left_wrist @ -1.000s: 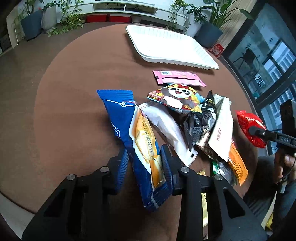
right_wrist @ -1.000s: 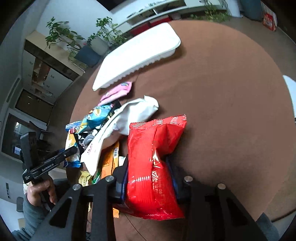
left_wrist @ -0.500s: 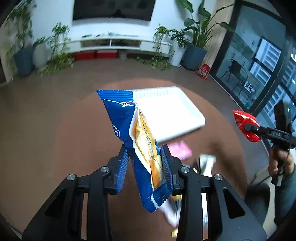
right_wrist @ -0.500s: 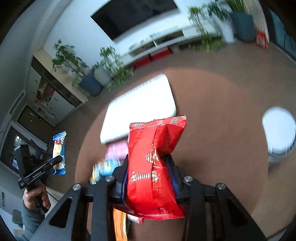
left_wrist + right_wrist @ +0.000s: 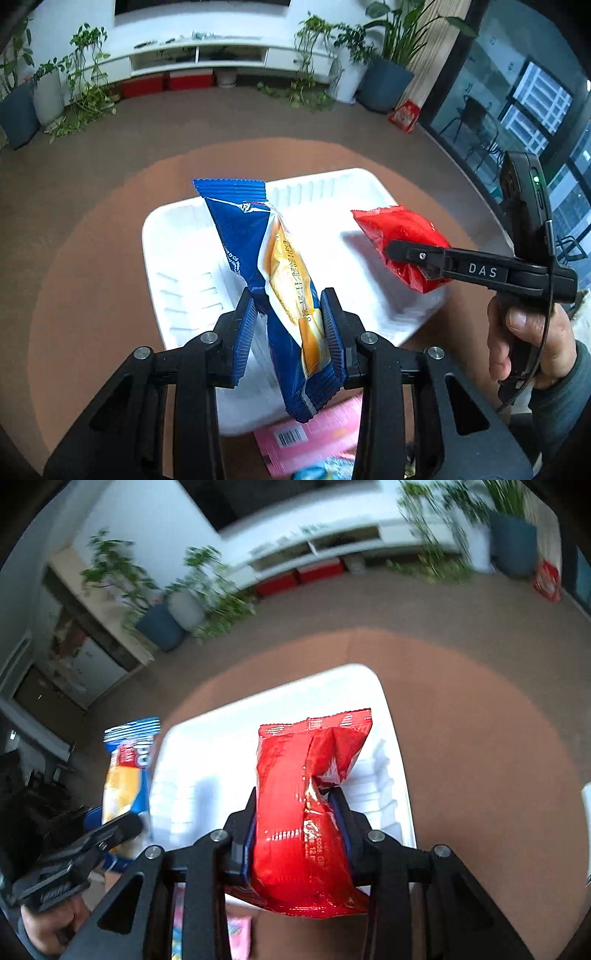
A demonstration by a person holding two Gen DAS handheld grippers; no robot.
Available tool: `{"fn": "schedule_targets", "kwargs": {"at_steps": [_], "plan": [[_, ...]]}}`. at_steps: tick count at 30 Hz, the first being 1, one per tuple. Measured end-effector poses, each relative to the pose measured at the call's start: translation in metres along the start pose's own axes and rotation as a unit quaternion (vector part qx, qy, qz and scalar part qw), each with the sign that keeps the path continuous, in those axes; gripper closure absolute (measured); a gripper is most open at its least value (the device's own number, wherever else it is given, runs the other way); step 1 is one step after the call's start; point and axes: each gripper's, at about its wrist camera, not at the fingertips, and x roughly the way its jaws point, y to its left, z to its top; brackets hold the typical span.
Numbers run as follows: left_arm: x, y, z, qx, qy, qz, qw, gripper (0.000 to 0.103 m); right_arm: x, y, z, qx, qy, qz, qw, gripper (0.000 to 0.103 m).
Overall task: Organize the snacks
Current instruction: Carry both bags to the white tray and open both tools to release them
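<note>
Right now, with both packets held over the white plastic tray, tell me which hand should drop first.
Probably the right. The right gripper holds the red foil packet squarely over the white plastic tray. The left gripper holds the blue and orange wrapper nearer the tray's near edge.

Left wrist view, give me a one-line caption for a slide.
Left gripper holds a blue snack packet above the white tray, right gripper brings a red packet alongside.

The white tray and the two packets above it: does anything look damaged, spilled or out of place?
Nothing stands out. The white tray looks intact, with nothing visible in it. The blue packet in the left gripper and the red packet in the right gripper look sealed, though the fingers crumple the red one.
</note>
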Motion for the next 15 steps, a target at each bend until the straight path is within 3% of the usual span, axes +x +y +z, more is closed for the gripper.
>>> {"fn": "schedule_targets", "kwargs": {"at_steps": [5,8,15], "plan": [[0.034,0.010,-0.005,-0.006,0.019,0.009,0.9998,0.070,0.012,-0.005,-0.009,-0.021,0.022,-0.025,0.999,0.065],[0.055,0.020,-0.010,-0.007,0.032,0.014,0.9994,0.070,0.009,-0.014,-0.022,-0.006,0.025,-0.019,0.999,0.065],[0.061,0.019,-0.015,0.005,0.018,0.028,0.9994,0.069,0.000,-0.001,-0.028,-0.016,0.005,-0.027,0.999,0.065]]}}
